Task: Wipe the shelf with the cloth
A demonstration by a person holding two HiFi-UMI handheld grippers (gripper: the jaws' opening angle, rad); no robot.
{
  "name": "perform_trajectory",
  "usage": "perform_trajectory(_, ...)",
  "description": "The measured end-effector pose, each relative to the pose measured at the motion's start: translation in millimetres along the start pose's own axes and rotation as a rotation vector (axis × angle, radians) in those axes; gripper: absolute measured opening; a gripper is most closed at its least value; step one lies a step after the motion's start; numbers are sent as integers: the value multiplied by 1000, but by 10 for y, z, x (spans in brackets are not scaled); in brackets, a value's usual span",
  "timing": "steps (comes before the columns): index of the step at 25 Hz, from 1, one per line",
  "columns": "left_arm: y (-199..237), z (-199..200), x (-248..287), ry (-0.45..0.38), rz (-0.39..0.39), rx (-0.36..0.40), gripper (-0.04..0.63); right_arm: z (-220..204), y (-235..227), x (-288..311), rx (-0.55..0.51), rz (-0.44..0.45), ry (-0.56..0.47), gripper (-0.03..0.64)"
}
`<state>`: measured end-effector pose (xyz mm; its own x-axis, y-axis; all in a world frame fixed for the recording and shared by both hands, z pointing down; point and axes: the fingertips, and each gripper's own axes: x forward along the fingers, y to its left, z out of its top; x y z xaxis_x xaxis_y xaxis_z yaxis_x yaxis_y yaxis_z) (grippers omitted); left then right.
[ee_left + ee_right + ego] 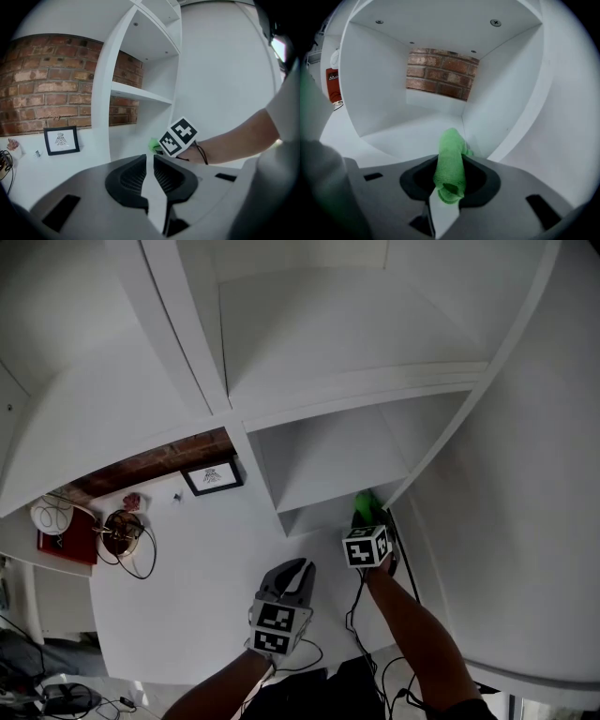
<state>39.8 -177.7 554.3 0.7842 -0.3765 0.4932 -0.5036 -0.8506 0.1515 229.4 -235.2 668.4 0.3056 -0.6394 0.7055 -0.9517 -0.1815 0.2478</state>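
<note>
A rolled green cloth (451, 145) is pinched in my right gripper (451, 165), which is shut on it. In the head view the cloth (367, 505) touches the front right corner of the lowest white shelf compartment (328, 486). The right gripper view looks into that compartment's floor (412, 136), with brick at its back. My left gripper (292, 576) hovers over the white counter (206, 577) to the left of the shelf, jaws shut on nothing. The left gripper view shows its jaws (150, 164) pointing toward the right gripper's marker cube (178, 136) and the cloth (153, 144).
A framed picture (213, 475) leans against the brick wall (42, 84) on the counter. Cables and a round object (122, 531) lie at the far left beside a red item (67, 542). Upper shelf boards (356, 381) sit above. A white wall (525, 521) bounds the right.
</note>
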Motion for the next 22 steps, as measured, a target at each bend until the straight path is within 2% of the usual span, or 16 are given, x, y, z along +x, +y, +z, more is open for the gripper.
perform_trajectory(5,-59,48,101,-12,10,-28,49,-139,41,-133,-32,52,22,109)
perform_trajectory(12,-126,59,128,-9,61,-63,49,-255,-2,-308,34,127,13,109)
perform_trajectory(22,-114,327,-64,-87,182,-145,49,121,87,-1074,139,366,-178,106)
